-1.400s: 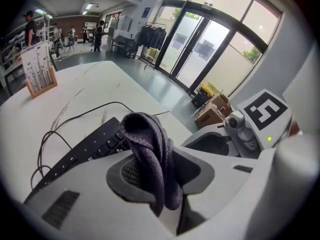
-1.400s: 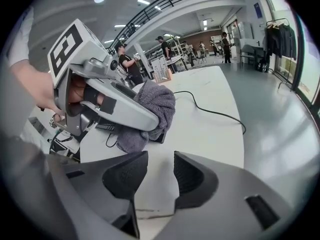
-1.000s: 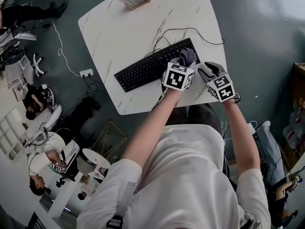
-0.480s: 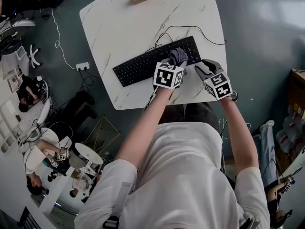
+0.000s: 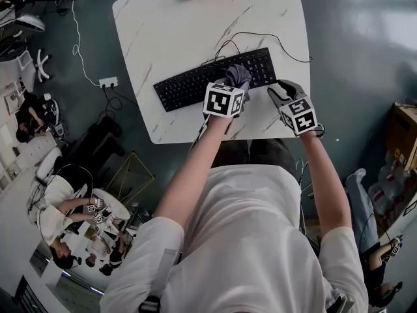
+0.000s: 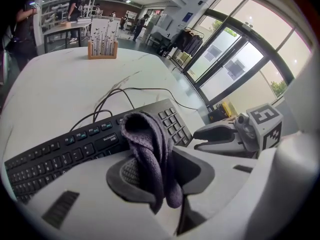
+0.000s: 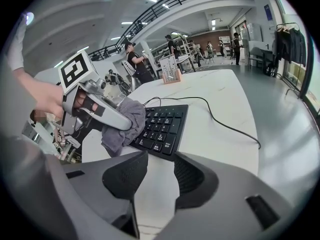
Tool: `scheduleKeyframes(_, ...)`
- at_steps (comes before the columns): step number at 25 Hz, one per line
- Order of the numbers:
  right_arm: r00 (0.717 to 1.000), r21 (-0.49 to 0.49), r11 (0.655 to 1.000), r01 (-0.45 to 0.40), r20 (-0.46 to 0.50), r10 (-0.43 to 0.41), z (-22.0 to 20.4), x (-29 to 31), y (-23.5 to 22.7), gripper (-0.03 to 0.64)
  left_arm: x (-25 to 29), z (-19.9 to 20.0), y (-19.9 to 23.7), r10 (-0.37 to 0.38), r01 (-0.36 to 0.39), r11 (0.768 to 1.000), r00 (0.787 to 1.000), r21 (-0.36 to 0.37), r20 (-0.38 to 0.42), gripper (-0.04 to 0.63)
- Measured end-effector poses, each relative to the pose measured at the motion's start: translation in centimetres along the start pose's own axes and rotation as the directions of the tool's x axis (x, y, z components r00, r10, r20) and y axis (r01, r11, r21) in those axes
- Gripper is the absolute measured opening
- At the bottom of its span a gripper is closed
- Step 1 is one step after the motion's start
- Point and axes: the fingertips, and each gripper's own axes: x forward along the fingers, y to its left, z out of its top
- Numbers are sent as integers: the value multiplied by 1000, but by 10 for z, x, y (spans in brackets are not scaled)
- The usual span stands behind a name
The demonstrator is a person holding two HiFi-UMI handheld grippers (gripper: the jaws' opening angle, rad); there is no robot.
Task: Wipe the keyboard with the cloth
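Gripping the cloth (image 6: 146, 134), the left claw (image 6: 161, 170) holds it on the keyboard (image 6: 60, 151).

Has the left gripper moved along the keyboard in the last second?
Yes. Against the keyboard, the left gripper, shut on the cloth, has slid left in the head view, away from the number-pad end toward the middle keys.

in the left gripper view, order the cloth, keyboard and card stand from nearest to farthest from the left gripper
1. The cloth, pinched between the jaws of the left gripper.
2. The keyboard, just beyond the jaws, stretching left.
3. The card stand, at the far edge of the table.
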Motion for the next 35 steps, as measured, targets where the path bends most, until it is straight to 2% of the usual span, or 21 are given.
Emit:
scheduleKeyframes(19,996,-17,999,42,-76,-44,-4,4,-2,161,-16,-26,33,-1,0,998,1000,-59,-1,120)
scheduleKeyframes(35,993,-11,998,59,-106,-60,4,8,13,161,-42,-49,71,4,1,991,999,-132,37,120)
